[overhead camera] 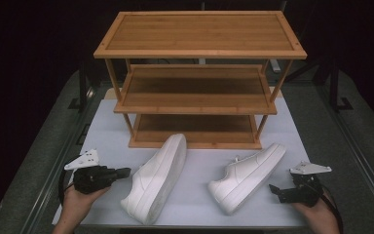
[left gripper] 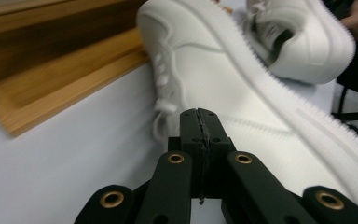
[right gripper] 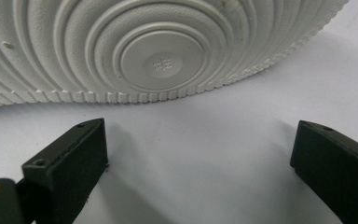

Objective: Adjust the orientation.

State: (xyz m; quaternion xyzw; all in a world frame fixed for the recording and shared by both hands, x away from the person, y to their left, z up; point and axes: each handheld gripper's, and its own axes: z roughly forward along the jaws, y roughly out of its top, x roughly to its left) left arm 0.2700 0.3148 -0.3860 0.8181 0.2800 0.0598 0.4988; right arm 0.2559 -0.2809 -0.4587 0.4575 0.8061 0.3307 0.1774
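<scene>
Pointing its tips at the near shoe, the left gripper (overhead camera: 126,171) sits at the left edge of the white table (overhead camera: 199,161), held in the person's left hand (overhead camera: 78,202), and its own view shows the two black jaws pressed flat together with nothing between them. Just ahead of those closed tips lies the left white sneaker (overhead camera: 155,178), tipped onto its side with its sole facing the other shoe; the tips stand just short of its upper, near but apart in the high view, and in the left gripper view the laces and the ribbed sole edge loom right beyond the jaws. Over on the other side, the right gripper (overhead camera: 274,189) rests in the person's right hand (overhead camera: 316,214), and here the jaws stand wide apart, empty, with bare table between them. Straight in front of them is the right white sneaker (overhead camera: 247,176), also on its side, its ringed sole (right gripper: 158,46) turned toward this gripper, close ahead but not touched. Beyond both shoes, farther from either gripper, stands the wooden shoe rack (overhead camera: 199,78) with three shelves, its lowest shelf just behind the toe of the left white sneaker.
</scene>
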